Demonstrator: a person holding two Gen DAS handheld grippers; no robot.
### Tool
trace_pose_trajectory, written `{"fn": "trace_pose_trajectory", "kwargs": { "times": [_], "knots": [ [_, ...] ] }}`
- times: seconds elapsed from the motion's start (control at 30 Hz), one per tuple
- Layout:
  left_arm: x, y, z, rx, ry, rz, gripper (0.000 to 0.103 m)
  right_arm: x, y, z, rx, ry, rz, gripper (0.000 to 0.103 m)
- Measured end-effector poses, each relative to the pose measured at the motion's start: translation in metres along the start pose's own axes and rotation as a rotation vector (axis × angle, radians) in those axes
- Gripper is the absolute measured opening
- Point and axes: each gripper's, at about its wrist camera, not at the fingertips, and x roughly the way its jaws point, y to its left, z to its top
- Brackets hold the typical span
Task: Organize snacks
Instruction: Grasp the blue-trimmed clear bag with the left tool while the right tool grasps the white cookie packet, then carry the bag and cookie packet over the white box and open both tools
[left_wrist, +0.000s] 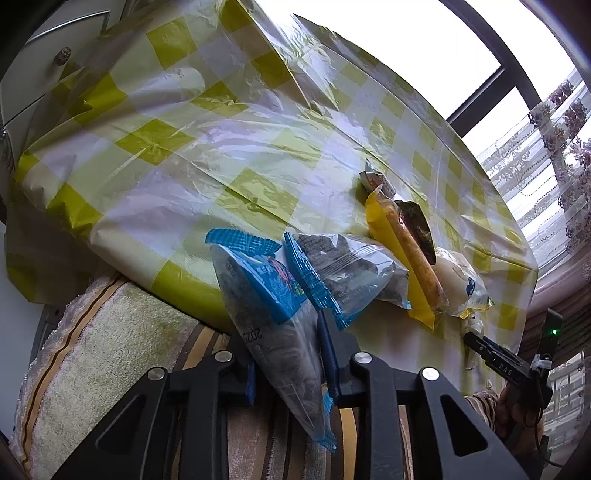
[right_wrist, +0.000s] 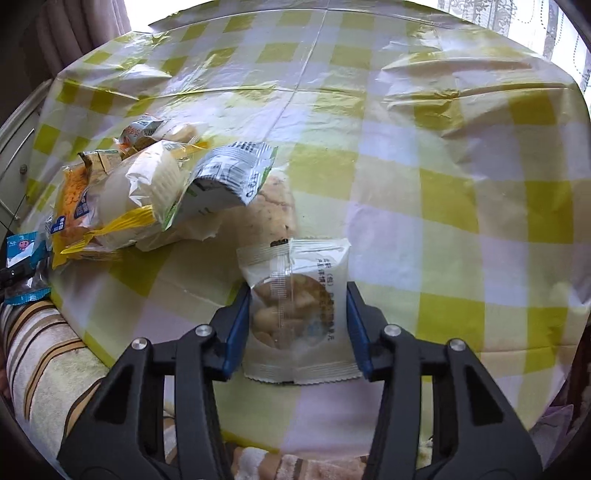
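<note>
Pinching a clear packet with blue crimped ends (left_wrist: 269, 314), the left claw (left_wrist: 291, 354) has its blue pads pressed against both sides of the wrapper, which stands on edge over the near rim of the table (left_wrist: 177, 155) with its dark contents showing through. A second packet of the same blue-edged kind (left_wrist: 351, 269) lies on the table just beyond it, touching a yellow packet holding a long orange stick (left_wrist: 410, 258), and beside that sits a pale bun in clear wrap (left_wrist: 458, 284). The table is covered by a glossy yellow-and-white checked cloth (right_wrist: 424, 155), and a striped cushion (left_wrist: 110, 350) lies below its edge. In the right wrist view, the right claw (right_wrist: 297, 325) is clamped on a white biscuit packet (right_wrist: 295, 310), its pads touching the left and right edges of the wrapper; the packet lies flat near the table's front edge, with round pale biscuits visible through its window. Left of it and a little farther back is a loose heap of snacks (right_wrist: 147, 192): a white and green packet on top, a wrapped white cake under it, orange and yellow wrappers along the left side. A round cracker in clear wrap (right_wrist: 273, 206) rests between the heap and the held packet.
</note>
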Motion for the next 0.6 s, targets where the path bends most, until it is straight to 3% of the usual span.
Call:
{"fn": "trace_pose_trajectory", "kwargs": {
  "times": [0.23,0.47,0.6],
  "knots": [
    [-0.016,0.003,-0.007,-0.015,-0.032,-0.008,0.023,-0.019,-0.001,-0.012,0.029,-0.057,-0.036,0.048],
    [-0.039,-0.003,-0.017,-0.007,-0.088,-0.072,0.021,-0.059,-0.007,-0.021,0.080,-0.205,-0.100,0.047],
    [-0.049,-0.013,-0.022,0.005,-0.106,-0.102,0.021,-0.075,-0.007,-0.027,0.093,-0.230,-0.103,0.047]
  ]
}}
